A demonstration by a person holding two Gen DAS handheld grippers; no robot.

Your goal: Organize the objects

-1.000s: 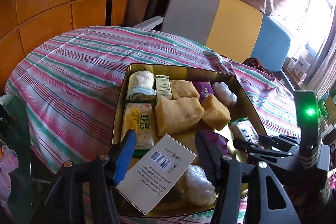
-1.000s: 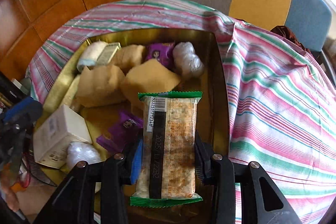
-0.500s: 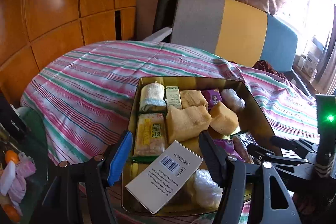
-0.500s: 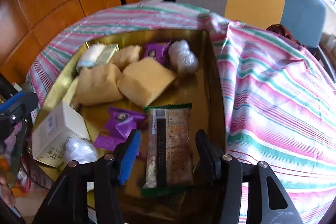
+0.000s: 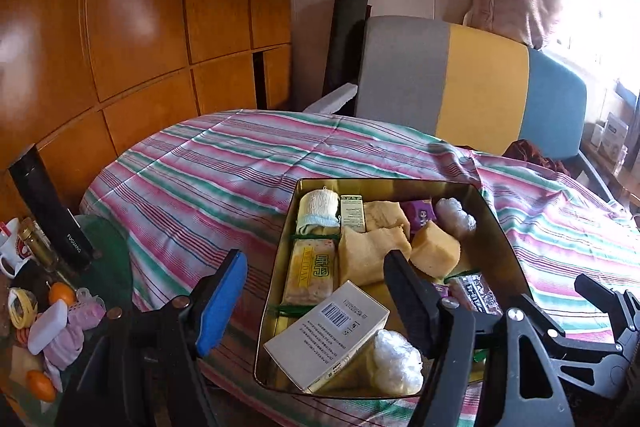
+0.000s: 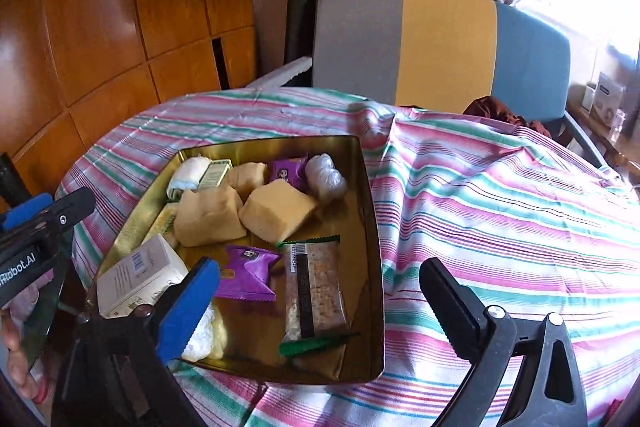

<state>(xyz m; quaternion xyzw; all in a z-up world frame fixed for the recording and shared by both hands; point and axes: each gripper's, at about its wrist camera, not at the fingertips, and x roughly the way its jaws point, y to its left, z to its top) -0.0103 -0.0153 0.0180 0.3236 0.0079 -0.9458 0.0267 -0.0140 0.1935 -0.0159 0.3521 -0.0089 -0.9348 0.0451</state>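
Observation:
A gold tin (image 5: 508, 251) sits on the striped tablecloth and holds snacks. In it lie a white barcoded box (image 5: 328, 335), a yellow cracker pack (image 5: 312, 271), a rolled cloth (image 5: 318, 205) and sponge cakes (image 6: 276, 211). A green-ended cracker pack (image 6: 316, 291) lies flat by the tin's right wall (image 6: 370, 227), next to a purple packet (image 6: 248, 273). My right gripper (image 6: 320, 307) hovers above that pack, its jaws opening wide and touching nothing. My left gripper (image 5: 316, 291) hangs over the near end of the tin above the white box, jaws opening, holding nothing.
The striped tablecloth (image 6: 500, 211) lies bare to the right of and behind the tin. A grey, yellow and blue chair (image 5: 460, 79) stands beyond the table. At the left a low side table carries oranges (image 5: 62, 293), a black bottle (image 5: 52, 215) and a mug (image 5: 10, 247).
My right gripper let go of the green-ended cracker pack, which now lies in the tin, then spread wide and drew back upward. The left gripper also widened and pulled back.

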